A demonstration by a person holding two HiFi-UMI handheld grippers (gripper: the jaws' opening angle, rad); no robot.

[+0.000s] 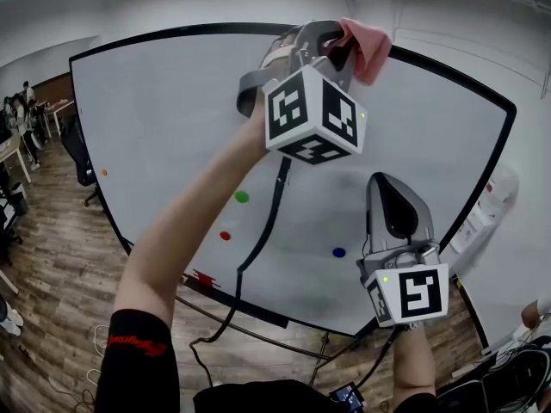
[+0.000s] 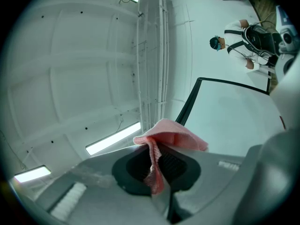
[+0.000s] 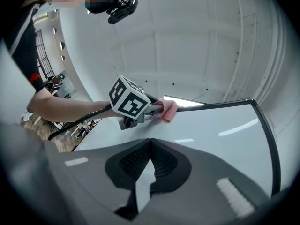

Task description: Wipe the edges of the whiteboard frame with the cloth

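A large whiteboard [image 1: 172, 127] with a black frame [image 1: 172, 34] stands in front of me. My left gripper [image 1: 331, 41] is raised to the board's top edge and is shut on a pink cloth [image 1: 366, 46], which lies against the frame there. In the left gripper view the cloth [image 2: 171, 135] hangs pinched between the jaws of the left gripper [image 2: 157, 172], with the frame [image 2: 187, 107] just beyond. My right gripper [image 1: 396, 213] is held lower, before the board's right part, shut and holding nothing. The right gripper [image 3: 150, 146] view shows the cloth [image 3: 168, 109] on the top frame [image 3: 220, 104].
Green [image 1: 241, 197], red [image 1: 225, 236], blue [image 1: 338, 252] and orange [image 1: 104, 172] magnets dot the board. A black cable [image 1: 267, 222] hangs from the left gripper across the board. People sit at desks [image 1: 21, 119] at far left beside a chair [image 1: 82, 157]. Another person [image 2: 243, 36] is beyond the board.
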